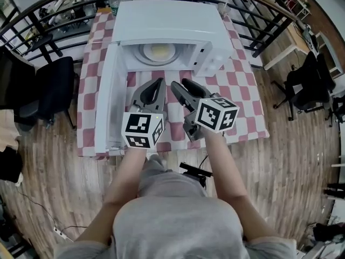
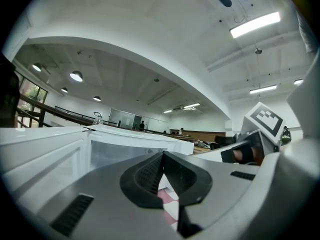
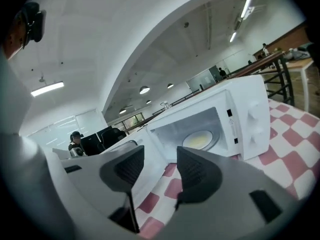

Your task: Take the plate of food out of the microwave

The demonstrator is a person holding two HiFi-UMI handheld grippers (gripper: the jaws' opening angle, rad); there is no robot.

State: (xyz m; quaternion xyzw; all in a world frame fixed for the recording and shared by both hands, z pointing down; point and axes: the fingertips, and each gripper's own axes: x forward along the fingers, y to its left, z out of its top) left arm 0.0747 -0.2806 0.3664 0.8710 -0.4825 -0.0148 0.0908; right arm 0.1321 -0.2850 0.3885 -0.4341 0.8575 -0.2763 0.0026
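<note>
1. We are seeing the plate of food (image 1: 159, 52) sitting inside the open microwave (image 1: 167, 20), straight ahead of both tools, which look about equally near.
2. We are holding the right tool (image 1: 181, 83) released above the table (image 1: 245, 104), jaws standing partly apart and empty.
3. We are holding the left tool (image 1: 160, 82) clenched, grasping nothing.

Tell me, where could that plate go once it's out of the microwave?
Bare checkered cloth lies right of the microwave, out to the table's edge. The strip before the opening is crowded: the open door walls its left side, and the left gripper and right gripper hover above it.
</note>
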